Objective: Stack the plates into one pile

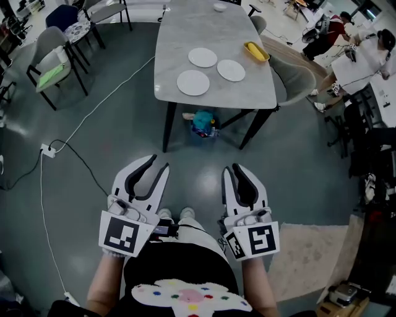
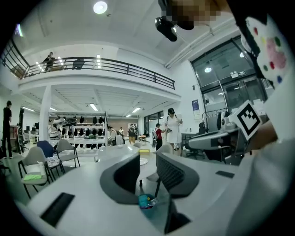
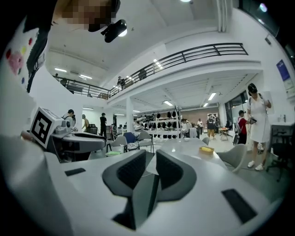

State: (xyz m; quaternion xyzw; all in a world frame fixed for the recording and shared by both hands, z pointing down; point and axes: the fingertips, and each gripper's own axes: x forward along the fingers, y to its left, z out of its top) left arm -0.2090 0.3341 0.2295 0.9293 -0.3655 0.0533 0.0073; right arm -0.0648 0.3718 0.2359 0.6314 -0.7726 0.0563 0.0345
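The plates are lying unstacked on the counter (image 1: pixel 185 31), close together: the nearest plate (image 1: pixel 193 82), the far plate (image 1: pixel 203 57) and the right plate (image 1: pixel 231 70). They are placed well ahead of both grippers, across the floor. The left gripper (image 1: pixel 158 162) and the right gripper (image 1: pixel 233 167) are being held low, near the person, and aimed toward the counter. Each is being kept with its jaws narrowly apart and nothing between them. The nearest plate is lying about midway between their lines, so neither hand is judged nearer.

Bright overhead light from ceiling lamps (image 2: pixel 100 7), heavy fisheye curvature, black corners (foreground slightly soft).
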